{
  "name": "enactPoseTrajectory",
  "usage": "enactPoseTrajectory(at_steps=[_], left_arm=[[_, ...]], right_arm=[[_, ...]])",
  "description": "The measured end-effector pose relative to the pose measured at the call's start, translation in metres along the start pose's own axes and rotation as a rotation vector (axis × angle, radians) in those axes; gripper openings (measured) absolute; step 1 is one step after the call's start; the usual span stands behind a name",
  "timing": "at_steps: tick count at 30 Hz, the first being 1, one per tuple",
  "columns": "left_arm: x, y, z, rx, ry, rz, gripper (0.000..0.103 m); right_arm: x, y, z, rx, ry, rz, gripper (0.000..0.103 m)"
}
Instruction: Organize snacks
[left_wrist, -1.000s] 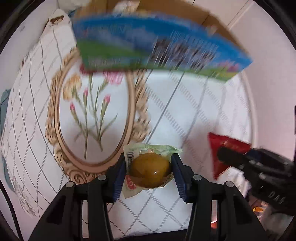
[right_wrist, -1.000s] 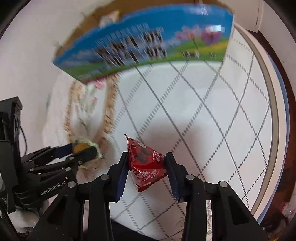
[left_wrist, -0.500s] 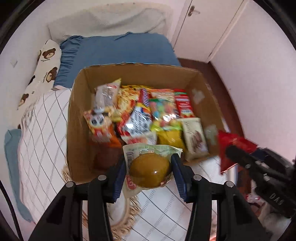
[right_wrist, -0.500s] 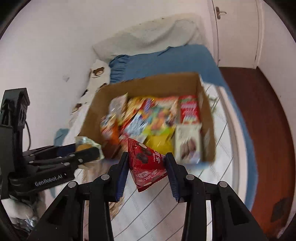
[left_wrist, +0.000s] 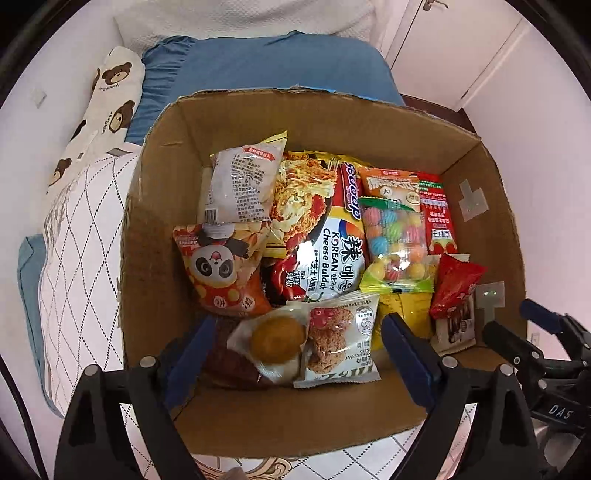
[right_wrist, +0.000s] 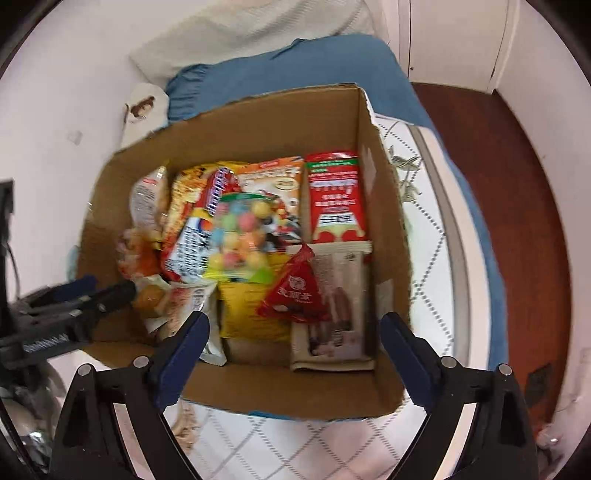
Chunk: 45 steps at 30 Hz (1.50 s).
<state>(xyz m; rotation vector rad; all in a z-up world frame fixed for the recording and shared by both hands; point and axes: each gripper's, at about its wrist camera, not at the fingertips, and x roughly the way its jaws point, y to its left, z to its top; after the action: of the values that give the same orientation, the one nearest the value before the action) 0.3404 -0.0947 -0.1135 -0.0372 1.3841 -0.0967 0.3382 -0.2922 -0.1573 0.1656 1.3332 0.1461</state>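
While jaws are opening:
Left gripper (left_wrist: 295, 354): wide, grips nothing; yellow cake packet (left_wrist: 275, 341) between, loose.
Right gripper (right_wrist: 293, 341): wide, grips nothing; red triangular packet (right_wrist: 295, 291) just ahead in cardboard box (right_wrist: 258, 122).

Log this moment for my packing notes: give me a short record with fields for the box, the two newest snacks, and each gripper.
box: open cardboard box on a quilted cloth, crowded with snack packets
yellow cake packet: in the box's near left part, beside an oat bar packet, clear of the fingers
red pouch: in the near right part, on a brown packet
left gripper: above the box, opening, nothing gripped
right gripper: above the box, opening, nothing gripped
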Motion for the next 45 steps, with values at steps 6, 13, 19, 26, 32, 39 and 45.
enactPoseTrajectory(at_steps=[6, 13, 19, 26, 32, 39, 45], left_arm=[[0.005, -0.004, -0.001, 0.009, -0.008, 0.024, 0.093], [-0.001, -0.003, -0.008, 0.0, -0.028, 0.027, 0.093], [-0.02, -0.002, -0.019, -0.01, -0.076, 0.033, 0.093], [-0.069, -0.006, -0.048, -0.012, -0.225, 0.05, 0.093], [-0.111, -0.012, -0.086, 0.012, -0.332, 0.068, 0.093], [-0.156, -0.019, -0.137, 0.016, -0.424, 0.086, 0.093], [-0.193, -0.024, -0.18, 0.015, -0.509, 0.1, 0.093]], right_arm=[[0.001, 0.01, 0.0, -0.06, -0.026, -0.141, 0.1], [0.001, 0.01, 0.0, -0.038, -0.048, -0.179, 0.101], [-0.013, 0.009, -0.006, -0.027, -0.075, -0.167, 0.101], [-0.049, 0.016, -0.028, -0.033, -0.164, -0.154, 0.101], [-0.094, 0.02, -0.062, -0.044, -0.269, -0.15, 0.101], [-0.158, 0.032, -0.111, -0.068, -0.389, -0.14, 0.102], [-0.205, 0.04, -0.156, -0.076, -0.47, -0.133, 0.102]])
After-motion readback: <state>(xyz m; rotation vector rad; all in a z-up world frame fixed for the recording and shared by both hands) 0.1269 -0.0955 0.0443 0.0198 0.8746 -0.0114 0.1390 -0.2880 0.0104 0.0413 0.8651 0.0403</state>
